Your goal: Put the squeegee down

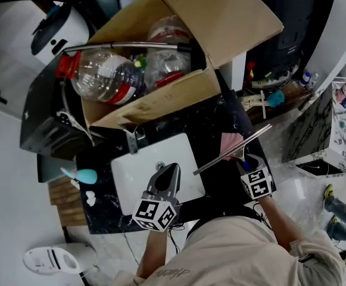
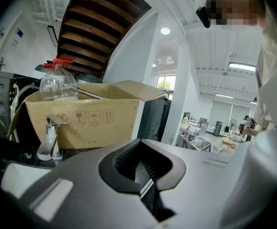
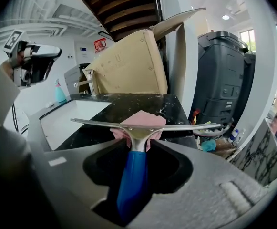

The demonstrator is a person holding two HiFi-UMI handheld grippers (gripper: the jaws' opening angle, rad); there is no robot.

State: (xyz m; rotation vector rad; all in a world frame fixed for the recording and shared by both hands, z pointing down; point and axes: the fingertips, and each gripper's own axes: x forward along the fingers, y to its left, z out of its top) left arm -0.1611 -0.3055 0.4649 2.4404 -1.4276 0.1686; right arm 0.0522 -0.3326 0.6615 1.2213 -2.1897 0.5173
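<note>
The squeegee (image 1: 232, 149) has a long metal blade and a blue handle (image 3: 132, 175). Its blade lies across a pink cloth (image 1: 231, 140) on the black counter (image 1: 211, 121), right of the white sink (image 1: 134, 174). My right gripper (image 1: 248, 161) is around the handle, but dark gaps show on both sides of it in the right gripper view, so the jaws stand open. Above the sink's front edge my left gripper (image 1: 165, 170) is shut, with nothing in it; in the left gripper view its pads (image 2: 145, 178) meet.
A large open cardboard box (image 1: 161, 97) holding clear plastic bottles (image 1: 104, 73) stands on the counter behind the sink, next to the faucet (image 1: 131, 140). A teal bottle (image 1: 83, 174) lies at the sink's left. The counter's right edge drops to cluttered floor shelving (image 1: 274, 97).
</note>
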